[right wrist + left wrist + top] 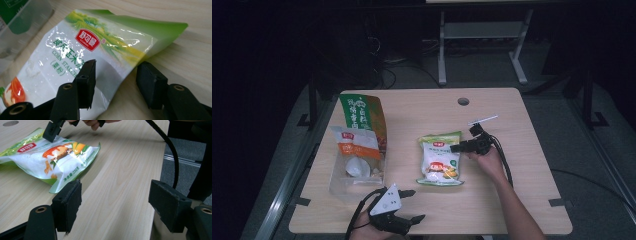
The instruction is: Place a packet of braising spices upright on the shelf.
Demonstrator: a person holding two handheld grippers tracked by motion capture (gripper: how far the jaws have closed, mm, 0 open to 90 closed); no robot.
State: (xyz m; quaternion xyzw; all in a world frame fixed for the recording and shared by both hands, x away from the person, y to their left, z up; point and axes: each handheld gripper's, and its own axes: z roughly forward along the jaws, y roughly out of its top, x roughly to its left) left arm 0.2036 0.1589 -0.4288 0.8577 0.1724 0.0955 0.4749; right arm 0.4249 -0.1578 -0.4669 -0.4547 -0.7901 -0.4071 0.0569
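Observation:
A green and white corn starch bag [439, 159] lies flat in the middle of the wooden table [512, 190]. My right gripper [464, 141] is at the bag's right edge, pointing left. In the right gripper view its jaws [115, 82] stand apart just over that edge of the bag [100, 50], and the pads do not press on it. My left gripper [416, 205] hovers open near the table's front edge, with nothing between its jaws [113, 202]. From the left gripper view the bag [50, 157] lies ahead, with one jaw of the right gripper [51, 130] above it.
A clear plastic container [343, 186] stands at the left with an orange and white pouch [357, 145] leaning in it. A taller green and orange bag [364, 117] lies behind it. A cable hole [463, 101] marks the table's far side.

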